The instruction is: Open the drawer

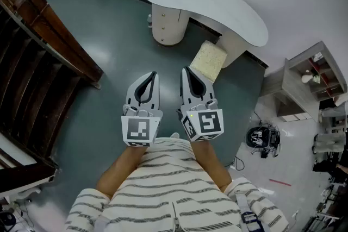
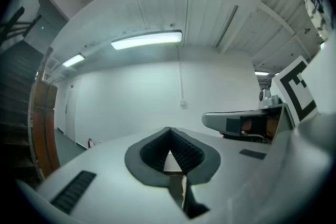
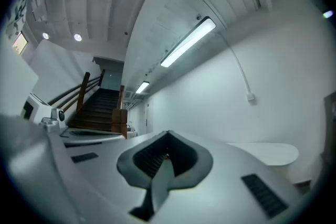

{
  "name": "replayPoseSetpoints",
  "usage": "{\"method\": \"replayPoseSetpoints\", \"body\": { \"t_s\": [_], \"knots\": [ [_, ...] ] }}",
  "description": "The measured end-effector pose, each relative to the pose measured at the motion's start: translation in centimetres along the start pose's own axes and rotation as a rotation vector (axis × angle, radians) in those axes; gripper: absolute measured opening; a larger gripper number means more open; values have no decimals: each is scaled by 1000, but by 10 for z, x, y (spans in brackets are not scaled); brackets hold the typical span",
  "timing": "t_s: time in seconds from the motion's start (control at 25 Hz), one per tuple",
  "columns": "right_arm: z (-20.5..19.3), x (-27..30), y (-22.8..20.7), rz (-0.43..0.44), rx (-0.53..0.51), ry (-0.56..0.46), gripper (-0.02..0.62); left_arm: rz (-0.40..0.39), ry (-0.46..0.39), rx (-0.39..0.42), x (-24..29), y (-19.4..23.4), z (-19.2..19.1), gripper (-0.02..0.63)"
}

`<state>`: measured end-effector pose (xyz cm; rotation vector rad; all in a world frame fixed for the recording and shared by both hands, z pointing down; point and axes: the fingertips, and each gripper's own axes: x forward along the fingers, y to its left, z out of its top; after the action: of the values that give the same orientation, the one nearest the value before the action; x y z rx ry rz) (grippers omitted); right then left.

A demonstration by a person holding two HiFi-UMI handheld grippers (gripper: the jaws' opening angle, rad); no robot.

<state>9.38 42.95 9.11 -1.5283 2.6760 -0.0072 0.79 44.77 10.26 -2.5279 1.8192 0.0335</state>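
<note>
both the left gripper (image 1: 153, 77) and right gripper (image 1: 186, 72) are fully closed on nothing, held level side by side, aimed at the white desk (image 1: 206, 2), under whose left end the round drawer unit (image 1: 163, 24) stands well apart, straight ahead, neither gripper clearly nearer.

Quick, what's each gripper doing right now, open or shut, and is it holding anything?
Left gripper: shut, holding nothing.
Right gripper: shut, holding nothing.
</note>
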Motion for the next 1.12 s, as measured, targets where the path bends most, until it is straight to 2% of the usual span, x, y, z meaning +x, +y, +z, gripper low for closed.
{"method": "replayPoseSetpoints", "body": {
  "t_s": [0.4, 0.68, 0.96, 1.12],
  "knots": [
    [-3, -3, -5, 32, -19, 3, 14, 29, 1, -5, 4, -3, -3, 5],
    [-2, -15, -32, 62, -18, -14, 14, 56, 18, 21, 17, -30, -6, 5],
    [-16, -25, -50, 83, 19, -8, 14, 103, 45, 20, 17, -52, -24, 5],
    [-24, -21, -53, 89, 36, -1, 14, 123, 76, 25, 16, -48, -36, 5]
  ]
}}
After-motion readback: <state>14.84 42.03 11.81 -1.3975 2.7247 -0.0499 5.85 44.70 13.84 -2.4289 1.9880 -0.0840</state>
